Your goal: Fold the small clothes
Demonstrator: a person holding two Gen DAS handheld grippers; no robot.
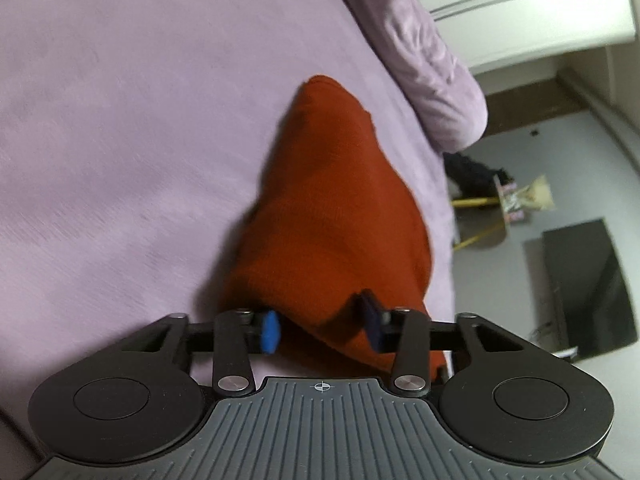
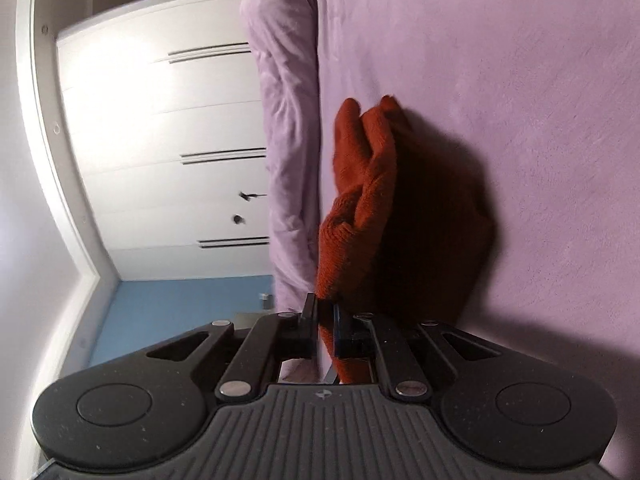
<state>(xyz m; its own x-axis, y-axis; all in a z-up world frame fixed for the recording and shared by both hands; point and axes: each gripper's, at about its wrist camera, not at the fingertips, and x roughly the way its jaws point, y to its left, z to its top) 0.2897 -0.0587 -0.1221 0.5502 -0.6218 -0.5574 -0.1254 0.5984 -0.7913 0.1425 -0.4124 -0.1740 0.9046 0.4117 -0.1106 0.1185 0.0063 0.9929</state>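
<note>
Rust-red knit (image 1: 332,216) is light and floppy, draped on the bed (image 1: 120,120). Your right gripper (image 2: 326,330) pinches its near edge; left gripper (image 1: 322,326) jaws are spread around its near hem. Grab corners, or it'll sag.

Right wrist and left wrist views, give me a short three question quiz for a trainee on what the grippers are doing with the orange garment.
1. True or false: the right gripper has its fingers shut on the orange garment.
2. Multiple choice: the left gripper is A) open, with the cloth lying between its fingers, B) clamped shut on the cloth, C) away from the cloth.
3. Fill in: the garment rests partly on the ____ bedspread.

Key: 1 true; 2 A; 3 lilac.
</note>
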